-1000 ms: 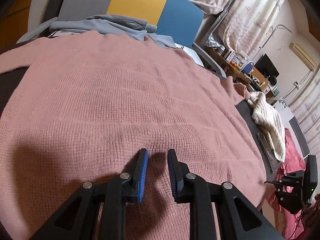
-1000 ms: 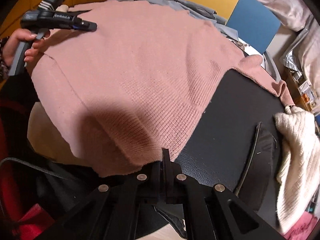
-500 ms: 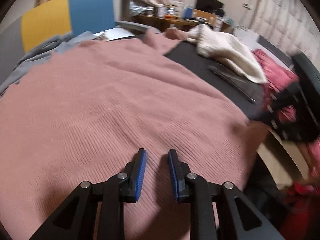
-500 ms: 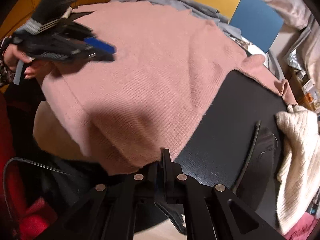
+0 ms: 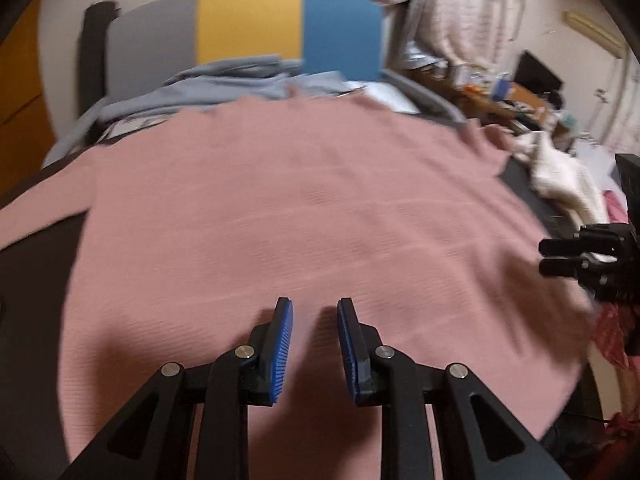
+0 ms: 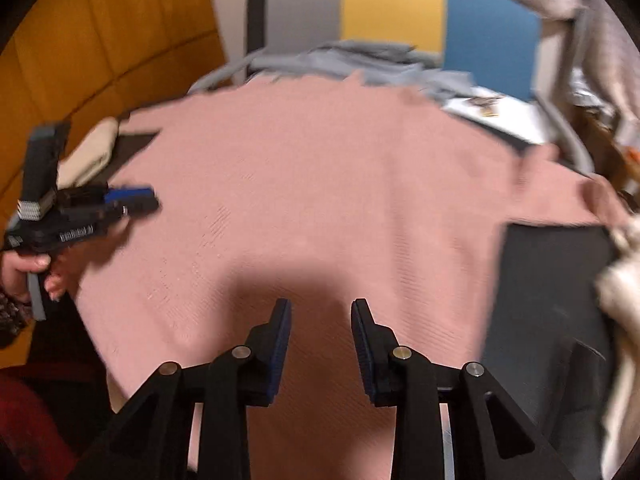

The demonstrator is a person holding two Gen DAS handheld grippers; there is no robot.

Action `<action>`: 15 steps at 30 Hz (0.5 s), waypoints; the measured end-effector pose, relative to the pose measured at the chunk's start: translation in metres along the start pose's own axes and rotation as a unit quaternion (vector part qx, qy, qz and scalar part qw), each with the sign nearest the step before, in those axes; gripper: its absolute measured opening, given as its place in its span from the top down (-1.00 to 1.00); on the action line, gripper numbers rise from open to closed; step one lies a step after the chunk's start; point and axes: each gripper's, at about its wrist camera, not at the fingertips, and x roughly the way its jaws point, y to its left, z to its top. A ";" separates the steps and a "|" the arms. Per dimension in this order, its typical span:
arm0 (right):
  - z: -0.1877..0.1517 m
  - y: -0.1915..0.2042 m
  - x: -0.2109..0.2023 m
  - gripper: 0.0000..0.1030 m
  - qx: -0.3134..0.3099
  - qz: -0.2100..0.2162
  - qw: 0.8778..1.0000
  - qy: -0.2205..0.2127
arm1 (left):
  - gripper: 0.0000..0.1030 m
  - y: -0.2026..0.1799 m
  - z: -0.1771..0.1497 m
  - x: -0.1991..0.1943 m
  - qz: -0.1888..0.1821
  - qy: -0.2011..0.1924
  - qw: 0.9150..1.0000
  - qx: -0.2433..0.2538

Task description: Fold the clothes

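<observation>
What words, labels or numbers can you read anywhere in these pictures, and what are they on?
Nothing reads clearly.
White lettering on the side of the left gripper in the right wrist view: too blurred to read.
Printed papers beyond the pink sweater: too small and blurred.

Right gripper (image 6: pixel 320 312) opening, empty, above pink sweater (image 6: pixel 340 184).

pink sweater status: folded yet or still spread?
Spread. The pink sweater lies flat in one layer across the dark table, a sleeve out to each side, no fold visible.
</observation>
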 end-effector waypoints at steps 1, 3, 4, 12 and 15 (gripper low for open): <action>0.001 0.003 0.011 0.37 -0.014 -0.002 1.000 0.012 | 0.55 0.007 -0.003 0.002 0.010 0.006 1.000 -0.006; -0.003 -0.002 0.012 0.28 -0.017 -0.011 1.000 0.017 | 0.49 0.018 -0.011 0.001 0.017 0.009 1.000 -0.023; -0.005 -0.006 0.012 0.22 -0.017 -0.016 1.000 0.019 | 0.48 0.024 -0.016 0.000 0.018 0.010 0.999 -0.032; -0.016 -0.033 -0.002 0.16 0.016 -0.039 0.999 0.014 | 0.53 0.022 -0.023 -0.013 0.007 -0.026 0.999 -0.031; -0.003 -0.018 -0.020 0.21 0.013 -0.014 1.000 -0.019 | 0.53 0.003 -0.015 -0.019 0.006 -0.034 0.999 0.007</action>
